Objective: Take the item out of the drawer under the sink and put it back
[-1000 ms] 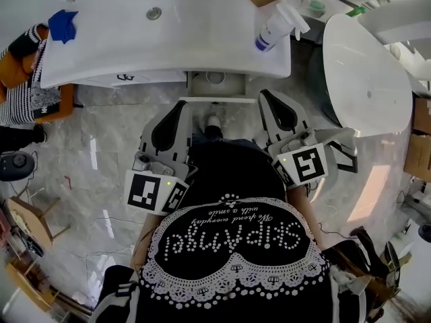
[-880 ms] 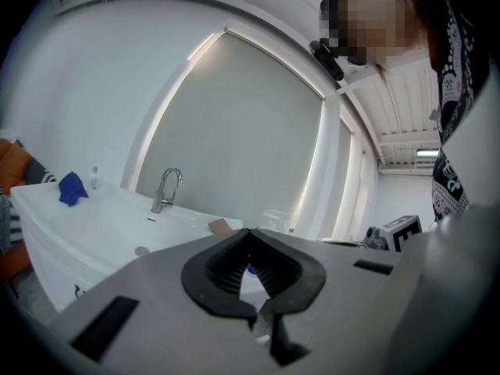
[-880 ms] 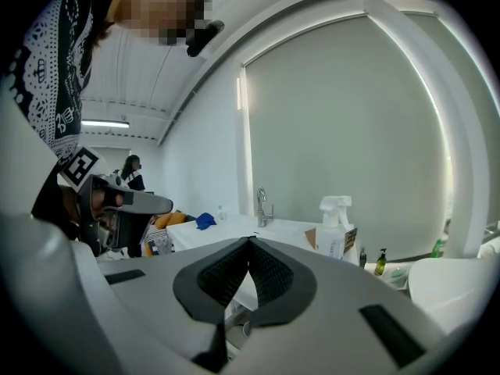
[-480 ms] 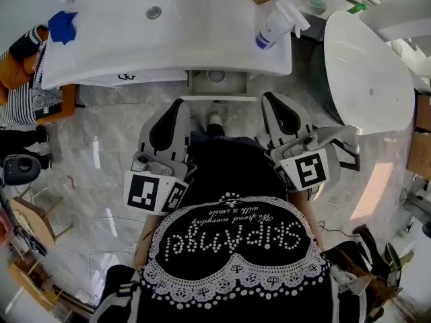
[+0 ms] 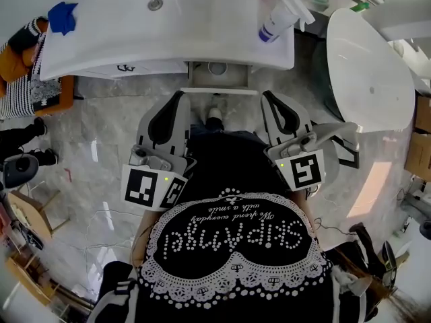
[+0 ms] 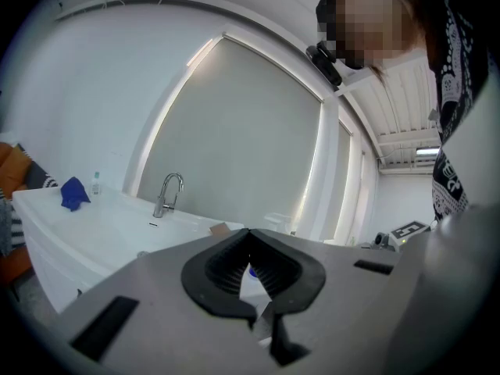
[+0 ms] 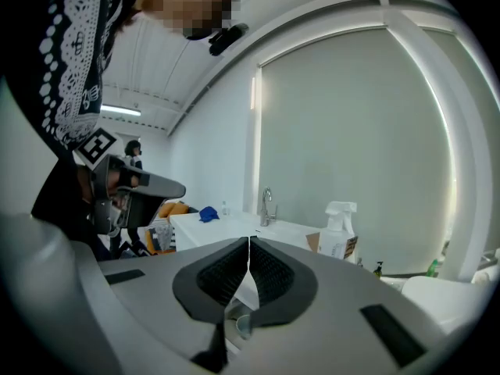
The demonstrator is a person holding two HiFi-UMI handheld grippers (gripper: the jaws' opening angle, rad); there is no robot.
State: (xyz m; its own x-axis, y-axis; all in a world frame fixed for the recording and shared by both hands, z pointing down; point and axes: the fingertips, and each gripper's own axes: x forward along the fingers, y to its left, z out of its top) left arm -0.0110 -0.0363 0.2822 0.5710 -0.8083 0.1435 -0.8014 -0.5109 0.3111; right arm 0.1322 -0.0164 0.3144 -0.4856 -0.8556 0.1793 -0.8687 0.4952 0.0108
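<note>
White drawer (image 5: 219, 91) under the sink (image 5: 168, 36), open, round item (image 5: 215, 67) inside

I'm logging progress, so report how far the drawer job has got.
Done: the drawer under the sink looks pulled open, with a round item inside. In hand: nothing; the left claw and right claw are both shut and empty. Left: lifting the item out and putting it back, as far as shows.
</note>
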